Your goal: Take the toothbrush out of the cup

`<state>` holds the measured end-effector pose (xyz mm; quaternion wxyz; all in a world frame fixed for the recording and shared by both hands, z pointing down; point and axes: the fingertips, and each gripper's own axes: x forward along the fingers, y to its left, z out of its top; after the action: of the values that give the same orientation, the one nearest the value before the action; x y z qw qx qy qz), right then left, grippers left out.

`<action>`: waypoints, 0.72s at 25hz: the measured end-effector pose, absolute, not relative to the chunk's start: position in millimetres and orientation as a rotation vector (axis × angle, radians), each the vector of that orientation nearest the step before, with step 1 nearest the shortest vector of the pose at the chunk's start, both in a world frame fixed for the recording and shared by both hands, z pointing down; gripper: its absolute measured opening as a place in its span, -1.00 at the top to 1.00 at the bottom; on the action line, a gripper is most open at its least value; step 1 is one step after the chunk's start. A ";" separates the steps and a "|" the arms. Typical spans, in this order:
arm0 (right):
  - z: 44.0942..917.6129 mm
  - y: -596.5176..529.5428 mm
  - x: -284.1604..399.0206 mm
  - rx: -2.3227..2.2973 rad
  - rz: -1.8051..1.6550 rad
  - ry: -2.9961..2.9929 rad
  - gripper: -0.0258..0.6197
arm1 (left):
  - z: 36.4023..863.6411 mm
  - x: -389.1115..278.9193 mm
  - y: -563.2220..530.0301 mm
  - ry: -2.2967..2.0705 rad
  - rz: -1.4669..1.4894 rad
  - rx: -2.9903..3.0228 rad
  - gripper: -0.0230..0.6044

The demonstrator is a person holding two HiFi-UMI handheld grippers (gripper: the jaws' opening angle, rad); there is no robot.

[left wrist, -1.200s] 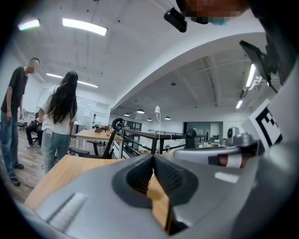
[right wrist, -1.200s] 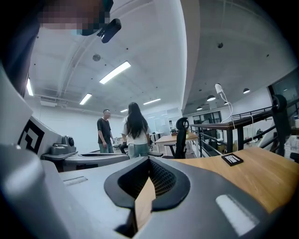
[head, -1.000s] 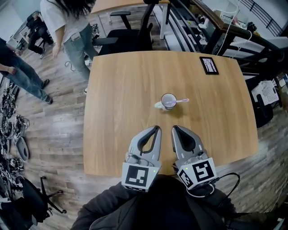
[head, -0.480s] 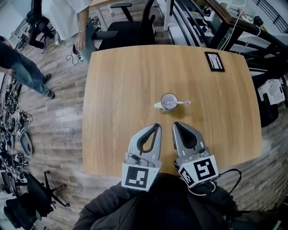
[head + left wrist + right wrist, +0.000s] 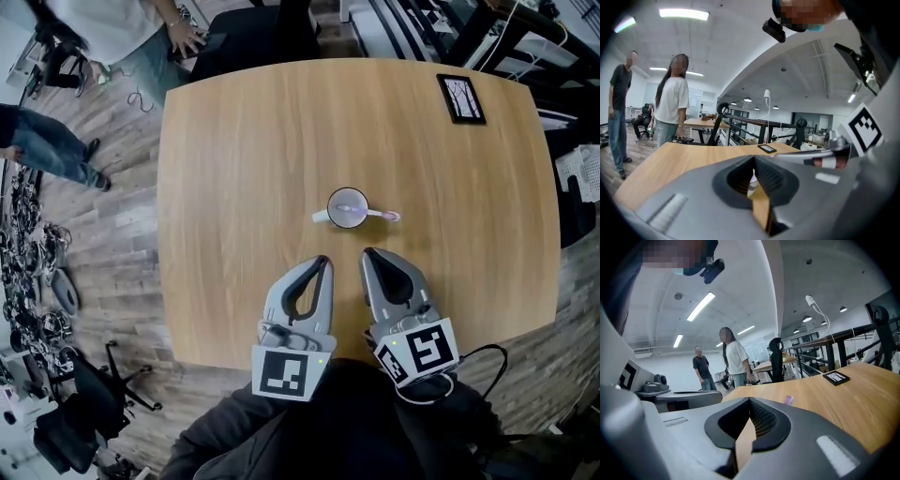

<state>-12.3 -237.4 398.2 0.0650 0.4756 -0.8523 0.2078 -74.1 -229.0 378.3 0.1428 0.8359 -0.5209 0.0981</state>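
The left gripper (image 5: 322, 262) and right gripper (image 5: 367, 253) have edged nearer the cup (image 5: 348, 208), fingers pressed together, empty. The toothbrush (image 5: 382, 215) still sits in it mid-tabletop (image 5: 234, 169), so the approach is only beginning.

Rounded light-wood bench (image 5: 244, 169); small black-framed rectangular panel (image 5: 460, 97) lies flat near its far right corner. Grey plank floor (image 5: 112, 244): person in white top (image 5: 112, 28), person in blue jeans (image 5: 42, 150), tangled black cables (image 5: 28, 272).
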 end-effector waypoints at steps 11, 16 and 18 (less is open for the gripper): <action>443.2 -267.3 1.3 1.438 0.734 -2.500 0.89 | 419.4 -70.2 -250.6 -1.491 0.399 2.348 0.91; 461.8 -275.2 5.8 1.460 0.781 -2.463 0.50 | 437.8 -68.4 -254.1 -1.469 0.441 2.314 0.90; 467.2 -278.3 7.3 1.465 0.794 -2.456 0.46 | 443.6 -68.2 -255.1 -1.465 0.455 2.306 0.90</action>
<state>7.3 -278.3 467.2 0.0870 0.4917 -0.8244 0.2665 -68.2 -255.1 443.6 0.1850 0.8182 -0.5198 0.1616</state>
